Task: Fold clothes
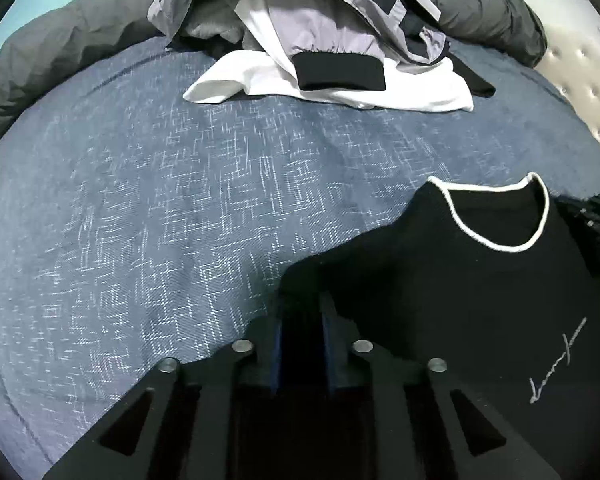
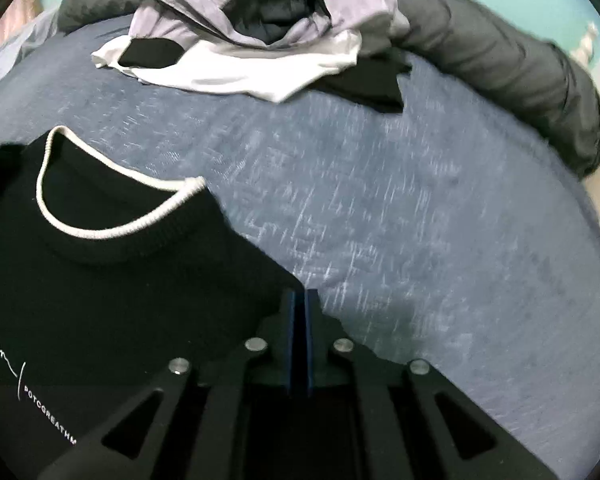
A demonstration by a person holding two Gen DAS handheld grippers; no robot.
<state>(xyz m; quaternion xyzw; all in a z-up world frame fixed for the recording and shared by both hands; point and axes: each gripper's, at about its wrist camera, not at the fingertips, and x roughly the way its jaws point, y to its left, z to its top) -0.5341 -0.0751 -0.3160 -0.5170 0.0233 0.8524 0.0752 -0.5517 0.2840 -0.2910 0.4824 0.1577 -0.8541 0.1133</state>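
My left tongs (image 1: 303, 320) pinch the near left shoulder of the black sweater (image 1: 480, 280); my right tongs (image 2: 303, 312), pressed together, grip its right shoulder. The sweater spans between them, collar pointing far. Beyond, on the blue bedspread (image 1: 180, 200), waits a clothes pile (image 1: 320, 40).

Blue bedspread (image 1: 180, 200), black sweater (image 1: 460, 280), clothes pile (image 1: 320, 40)

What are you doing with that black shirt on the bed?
A person is folding clothes with two hand-held grippers. Both the left gripper and the right gripper pinch opposite edges of a black knit sweater with a white-trimmed collar, spread over the blue patterned bedspread. A heap of lavender, white and black clothes waits at the far end.
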